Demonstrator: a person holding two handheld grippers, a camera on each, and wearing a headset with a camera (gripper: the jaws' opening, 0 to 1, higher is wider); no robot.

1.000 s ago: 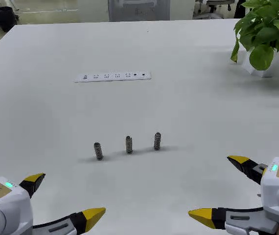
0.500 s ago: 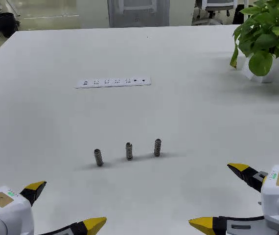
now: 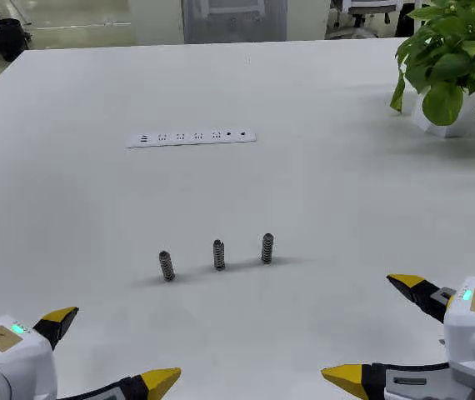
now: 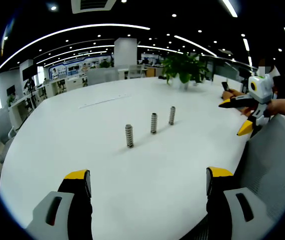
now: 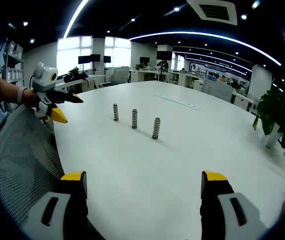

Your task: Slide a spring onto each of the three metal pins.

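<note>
Springs (image 3: 218, 255), three of them, are seen in the head view standing upright in a short row on the white table (image 3: 329, 183), each apart from its neighbour. Whether a pin runs through any coil cannot be made out. Beyond them a white power strip (image 3: 191, 137) is laid flat, and a potted plant (image 3: 450, 58) is set at the far right corner. Down at the near edge, the left gripper (image 3: 114, 348) is held low on the left, its yellow-tipped jaws spread wide and nothing caught between them. The right gripper (image 3: 369, 327) is held opposite, likewise gaping and empty, and both are well short of the row. Over to the left gripper view: its own two jaws are shown wide apart at the bottom, nothing gripped, and the three springs are lined up ahead on the tabletop. The right gripper is seen at the right edge, carried in the person's right hand (image 4: 282, 106), jaws parted, and a grey mesh surface (image 4: 277, 150) is glimpsed at the lower right. Now the right gripper view: the jaws are shown spread with nothing held, the springs are ranged ahead, well clear of the tips, and the left gripper is seen at the left, carried in the person's left hand (image 5: 28, 97), open-jawed.
</note>
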